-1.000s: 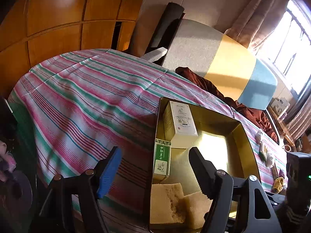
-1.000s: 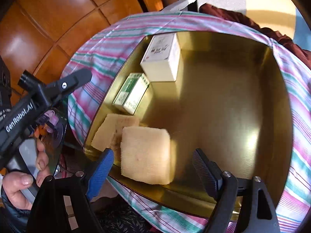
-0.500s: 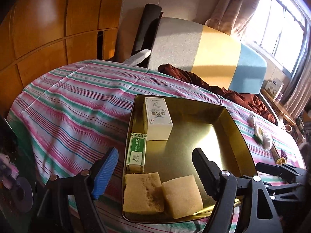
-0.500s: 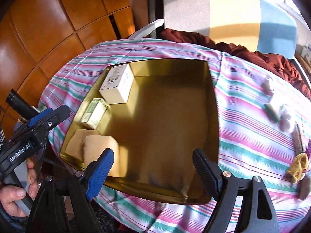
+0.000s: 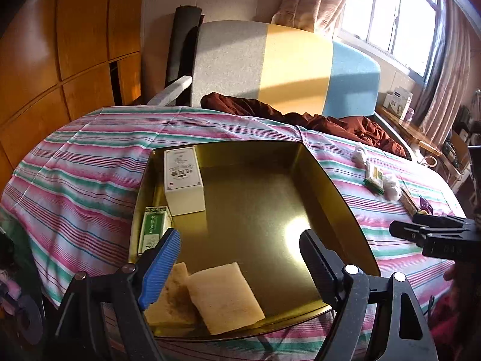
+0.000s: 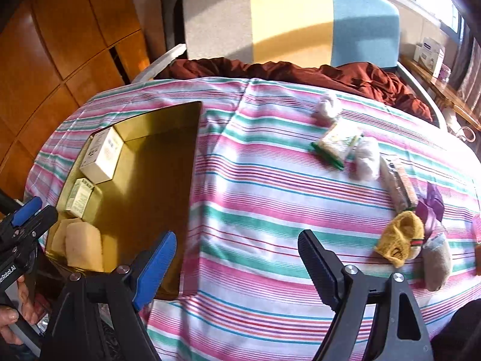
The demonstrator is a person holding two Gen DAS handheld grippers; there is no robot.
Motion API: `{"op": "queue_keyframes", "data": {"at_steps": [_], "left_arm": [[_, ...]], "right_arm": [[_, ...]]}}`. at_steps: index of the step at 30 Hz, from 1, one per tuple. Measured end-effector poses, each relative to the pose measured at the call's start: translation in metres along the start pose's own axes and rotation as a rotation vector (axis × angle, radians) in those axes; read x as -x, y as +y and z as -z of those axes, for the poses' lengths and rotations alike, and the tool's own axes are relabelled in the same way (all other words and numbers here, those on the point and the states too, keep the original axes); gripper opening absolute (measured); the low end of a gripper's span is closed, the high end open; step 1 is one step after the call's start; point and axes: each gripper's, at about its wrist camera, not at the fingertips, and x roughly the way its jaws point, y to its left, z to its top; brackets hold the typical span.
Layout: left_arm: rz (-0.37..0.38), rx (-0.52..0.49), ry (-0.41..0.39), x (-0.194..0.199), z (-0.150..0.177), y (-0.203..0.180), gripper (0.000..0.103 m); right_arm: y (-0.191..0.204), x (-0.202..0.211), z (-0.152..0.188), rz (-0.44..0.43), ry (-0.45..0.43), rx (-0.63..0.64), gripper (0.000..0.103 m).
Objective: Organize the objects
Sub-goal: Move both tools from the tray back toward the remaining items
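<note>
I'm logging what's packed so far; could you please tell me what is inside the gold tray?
The gold tray holds a white box, a green box and two sponges; the left one is partly overlapped.

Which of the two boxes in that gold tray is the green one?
The smaller box, lying flat by the tray's left wall between the taller white box and the sponges, has a green label.

I see a glossy gold metal tray (image 5: pixel 327 186) mirroring the light, two rough porous sponges (image 5: pixel 222 297), smooth matt cardboard boxes (image 5: pixel 182 180), a soft striped woven cloth (image 6: pixel 270 198) over the worktop, and polished wood panelling (image 5: pixel 60 45) far left.
</note>
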Motion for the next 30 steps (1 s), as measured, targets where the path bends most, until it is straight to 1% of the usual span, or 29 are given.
{"op": "queue_keyframes", "data": {"at_steps": [9, 15, 17, 19, 20, 22, 23, 25, 27, 30], "left_arm": [[0.047, -0.082, 0.022, -0.009, -0.003, -0.037, 0.082], [0.102, -0.155, 0.038, -0.014, -0.002, -0.073, 0.083], [0.123, -0.186, 0.049, -0.018, -0.001, -0.087, 0.083], [0.144, -0.219, 0.063, -0.022, 0.002, -0.103, 0.083], [0.154, -0.234, 0.071, -0.025, 0.003, -0.110, 0.083], [0.173, -0.257, 0.094, -0.031, 0.006, -0.123, 0.083], [0.179, -0.266, 0.105, -0.035, 0.007, -0.130, 0.083], [0.196, -0.286, 0.126, -0.043, 0.009, -0.145, 0.083], [0.215, -0.310, 0.135, -0.049, 0.010, -0.161, 0.083], [0.257, -0.344, 0.149, -0.056, 0.010, -0.184, 0.083]], "right_arm": [[-0.088, 0.016, -0.003, 0.148, -0.033, -0.128, 0.085], [-0.168, 0.030, 0.001, 0.268, -0.089, -0.316, 0.085], [-0.194, 0.033, 0.008, 0.289, -0.106, -0.391, 0.085], [-0.218, 0.034, 0.020, 0.286, -0.124, -0.487, 0.085], [-0.231, 0.033, 0.028, 0.263, -0.120, -0.562, 0.085], [-0.253, 0.032, 0.040, 0.188, -0.114, -0.699, 0.085], [-0.260, 0.036, 0.043, 0.173, -0.146, -0.742, 0.085], [-0.266, 0.043, 0.048, 0.177, -0.180, -0.785, 0.085], [-0.271, 0.042, 0.051, 0.146, -0.185, -0.818, 0.085], [-0.272, 0.044, 0.052, 0.128, -0.194, -0.832, 0.085]]}}
